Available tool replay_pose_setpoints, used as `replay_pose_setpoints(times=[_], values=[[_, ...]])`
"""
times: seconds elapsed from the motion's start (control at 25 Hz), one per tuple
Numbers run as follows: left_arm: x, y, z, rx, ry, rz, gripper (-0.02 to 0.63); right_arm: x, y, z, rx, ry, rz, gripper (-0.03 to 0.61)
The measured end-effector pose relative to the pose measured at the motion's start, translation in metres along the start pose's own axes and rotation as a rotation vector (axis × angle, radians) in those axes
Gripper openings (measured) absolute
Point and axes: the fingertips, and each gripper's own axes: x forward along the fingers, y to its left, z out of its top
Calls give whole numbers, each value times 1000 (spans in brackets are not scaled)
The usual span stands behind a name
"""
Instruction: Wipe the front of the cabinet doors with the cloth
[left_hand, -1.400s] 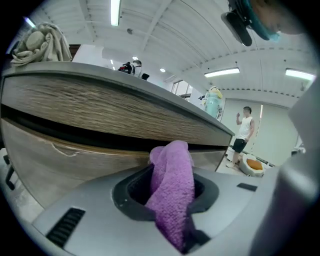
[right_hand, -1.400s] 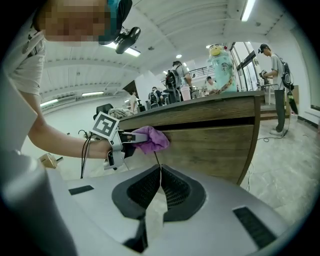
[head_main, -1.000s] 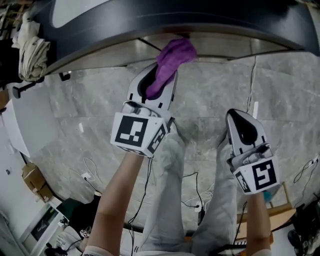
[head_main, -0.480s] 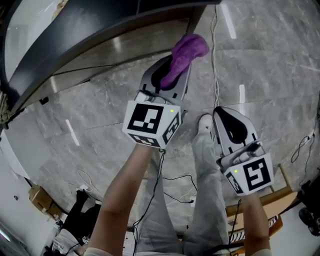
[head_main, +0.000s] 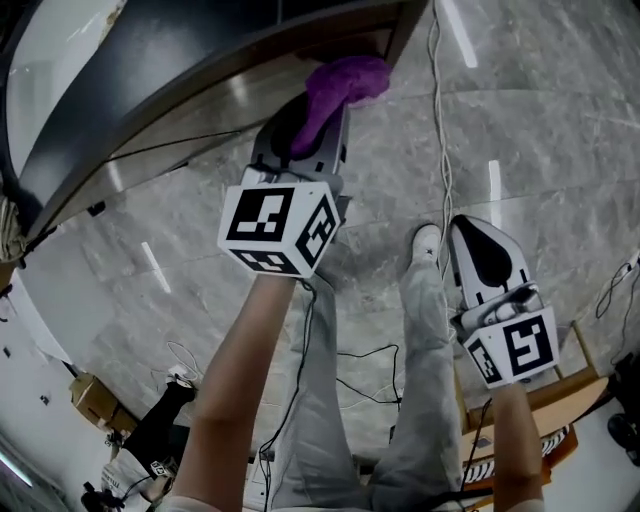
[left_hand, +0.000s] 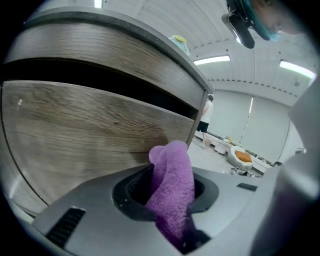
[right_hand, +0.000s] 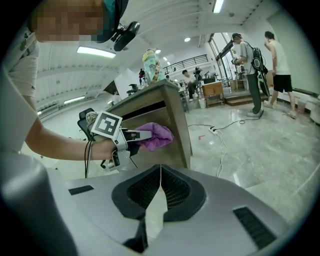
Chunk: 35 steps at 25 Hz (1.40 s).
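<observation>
My left gripper (head_main: 318, 102) is shut on a purple cloth (head_main: 340, 85), whose bunched end reaches the wood-grain cabinet door (head_main: 345, 42) near its right corner. In the left gripper view the cloth (left_hand: 172, 187) sticks up between the jaws right in front of the door panel (left_hand: 85, 135). The right gripper view shows the cloth (right_hand: 156, 136) against the cabinet front (right_hand: 157, 130), held by the left gripper (right_hand: 137, 135). My right gripper (head_main: 482, 250) hangs lower right, away from the cabinet, shut with nothing in it (right_hand: 159, 187).
A dark counter top (head_main: 150, 70) overhangs the cabinet. A white cable (head_main: 440, 130) and a power strip (right_hand: 216, 130) lie on the grey marble floor (head_main: 540, 130) to the right. A bottle (right_hand: 151, 67) stands on the cabinet. People (right_hand: 272, 60) stand far off right.
The left gripper has carried the cloth up and forward until it reaches the cabinet door by the corner. The right gripper has drifted slightly right and down, still shut.
</observation>
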Motion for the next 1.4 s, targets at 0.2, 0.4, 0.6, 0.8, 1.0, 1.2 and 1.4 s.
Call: replay_pose_setpoints(times=[0.2,0.4,0.6,0.8,1.0,1.2,1.4], values=[[-36,45,1,-10,0,33,103,33,42,7,-47,19,57,28],[-73,109,-6,-33,9,99,103,72,99,16,-90,36,132,28],[-117,172,-7,-70,-11,177,103,105,147,23,-131,52,178,28],[-151,212,-9,-89,-26,230,103,121,172,22,-144,52,185,28],[-181,243,-14,-90,-18,291,103,129,196,18,-127,39,199,28],[-189,226,-18,-95,-26,309,103,116,197,12,-121,33,220,28],[-150,139,-37,-59,6,181,103,82,156,12,-105,19,195,28]])
